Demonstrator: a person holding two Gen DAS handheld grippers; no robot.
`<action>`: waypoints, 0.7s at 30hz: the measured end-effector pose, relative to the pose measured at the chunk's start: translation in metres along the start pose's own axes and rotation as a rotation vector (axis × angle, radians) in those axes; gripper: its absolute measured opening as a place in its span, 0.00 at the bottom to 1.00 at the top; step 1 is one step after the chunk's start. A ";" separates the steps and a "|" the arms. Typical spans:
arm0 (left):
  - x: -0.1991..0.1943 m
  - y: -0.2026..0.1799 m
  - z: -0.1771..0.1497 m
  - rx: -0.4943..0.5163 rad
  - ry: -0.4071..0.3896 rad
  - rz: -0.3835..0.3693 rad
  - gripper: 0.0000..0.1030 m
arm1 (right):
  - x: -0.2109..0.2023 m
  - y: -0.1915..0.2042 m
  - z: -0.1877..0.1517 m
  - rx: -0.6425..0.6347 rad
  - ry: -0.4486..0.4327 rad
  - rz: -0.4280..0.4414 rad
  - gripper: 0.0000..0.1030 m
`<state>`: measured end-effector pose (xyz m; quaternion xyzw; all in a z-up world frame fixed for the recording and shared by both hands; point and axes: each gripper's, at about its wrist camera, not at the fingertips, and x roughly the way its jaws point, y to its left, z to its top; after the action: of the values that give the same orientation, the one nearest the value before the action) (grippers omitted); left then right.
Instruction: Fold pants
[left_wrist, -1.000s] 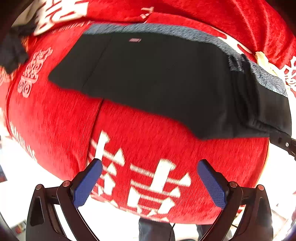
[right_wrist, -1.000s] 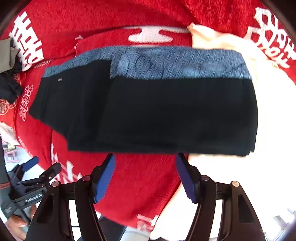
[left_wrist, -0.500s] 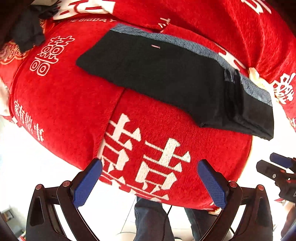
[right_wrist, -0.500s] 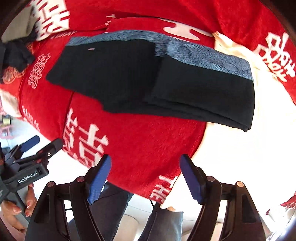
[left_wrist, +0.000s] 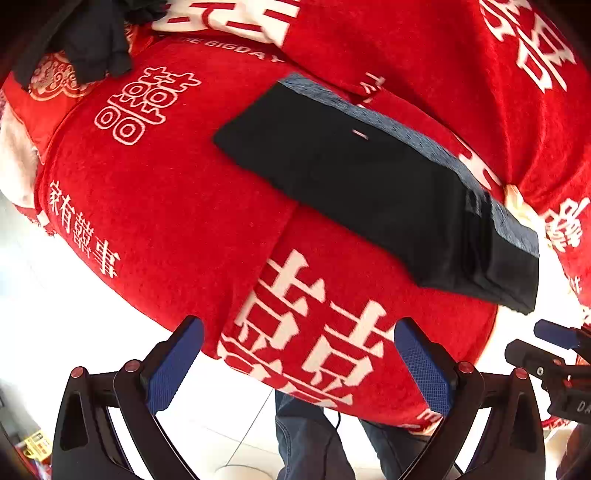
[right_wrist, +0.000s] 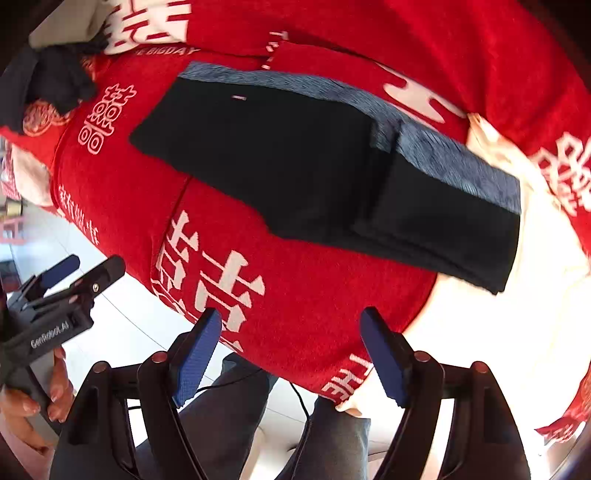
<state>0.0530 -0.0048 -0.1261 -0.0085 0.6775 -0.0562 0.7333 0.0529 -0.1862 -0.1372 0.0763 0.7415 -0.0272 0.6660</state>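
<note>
Two grippers hang wide open and empty beyond the near edge of the red cloth (left_wrist: 177, 206) while the black pants (right_wrist: 280, 162) lie folded on it, touched by neither. Your left gripper (left_wrist: 299, 365) hovers with its blue-padded fingers (left_wrist: 173, 365) spread apart over the cloth's near edge; your right gripper (right_wrist: 291, 354) is held the same way, jaws well apart, nothing between them. The pants lie as a long dark band with the blue-grey waistband (right_wrist: 458, 162) along the far side, a thicker folded stack at the cloth's right end and a single flatter layer reaching left. A tiny pale tag (right_wrist: 238, 98) sits just below the waistband; its writing is too small to read. The cloth carries large white Chinese double-happiness characters (left_wrist: 306, 325) near its front edge, an outlined one (left_wrist: 144, 103) toward the far left, and a line of capitals of which "THE BIGDAY" can be made out in the right wrist view. A dark garment (right_wrist: 44, 85) is bunched at the far left corner, and a cream fabric (right_wrist: 491, 147) shows at the right end, under the pants' stack. In the right wrist view your hand (right_wrist: 33, 402) grips the left tool's handle, which is marked "GenRobot.AI" (right_wrist: 50, 334). Your jeans (right_wrist: 221, 413) show below the edge, above pale floor tiles (left_wrist: 218, 417).
</note>
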 end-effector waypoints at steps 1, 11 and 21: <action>0.001 0.004 0.002 -0.008 -0.003 0.003 1.00 | 0.000 0.004 0.002 -0.011 -0.001 -0.002 0.78; 0.033 0.019 0.022 -0.012 0.061 0.010 1.00 | 0.015 0.002 0.005 0.014 0.020 0.002 0.78; 0.083 0.031 0.073 -0.146 0.041 -0.132 1.00 | 0.054 -0.029 0.005 0.102 0.001 -0.026 0.78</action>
<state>0.1342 0.0134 -0.2051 -0.1052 0.6926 -0.0550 0.7115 0.0479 -0.2114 -0.1927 0.1003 0.7404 -0.0735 0.6606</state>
